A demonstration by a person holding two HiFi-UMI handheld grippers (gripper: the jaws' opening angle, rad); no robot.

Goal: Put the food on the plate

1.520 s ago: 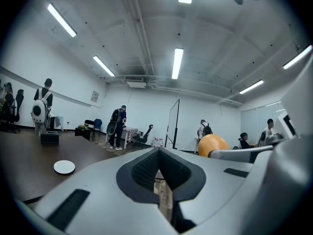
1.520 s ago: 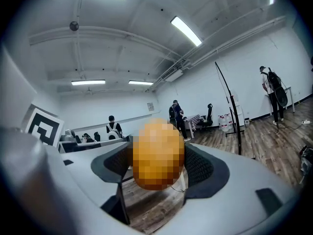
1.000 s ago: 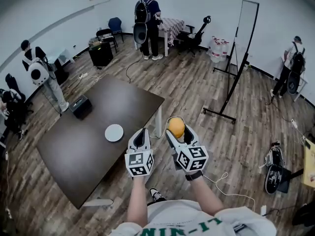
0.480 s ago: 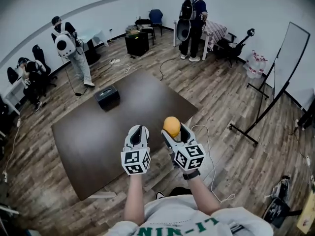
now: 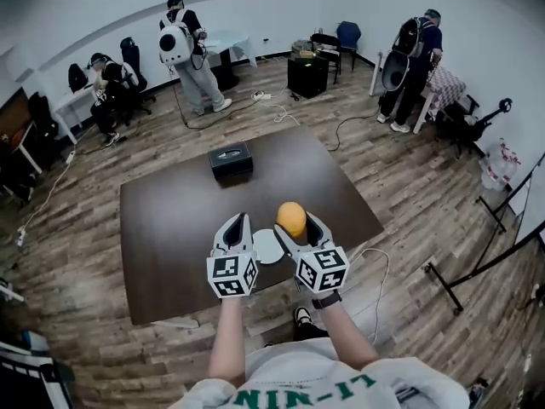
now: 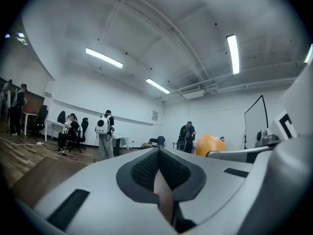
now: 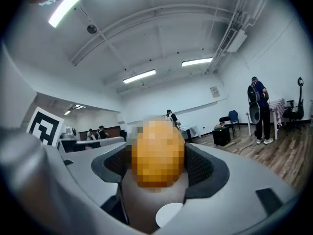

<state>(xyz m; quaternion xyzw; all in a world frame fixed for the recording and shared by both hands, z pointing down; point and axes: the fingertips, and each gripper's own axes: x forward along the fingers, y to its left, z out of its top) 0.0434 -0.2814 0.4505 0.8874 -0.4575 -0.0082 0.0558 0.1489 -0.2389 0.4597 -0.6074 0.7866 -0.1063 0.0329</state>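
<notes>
A round orange fruit (image 5: 291,218) sits between the jaws of my right gripper (image 5: 296,226), which is shut on it and holds it above the dark table (image 5: 170,228). The right gripper view shows the fruit (image 7: 158,153) filling the gap between the pads, with the white plate (image 7: 168,215) below it. In the head view the plate (image 5: 266,248) lies near the table's front edge, partly hidden between the two grippers. My left gripper (image 5: 236,223) hovers just left of the plate, shut and holding nothing; its pads (image 6: 146,168) meet in its own view.
A black box (image 5: 231,161) stands at the far side of the table. A white cable (image 5: 375,271) lies on the wooden floor to the right. Several people stand or sit along the back wall and the back right, well away from the table.
The view has swung left, so the table now lies straight ahead. Both grippers have come over its front edge, around the plate, the right one still holding the fruit.
</notes>
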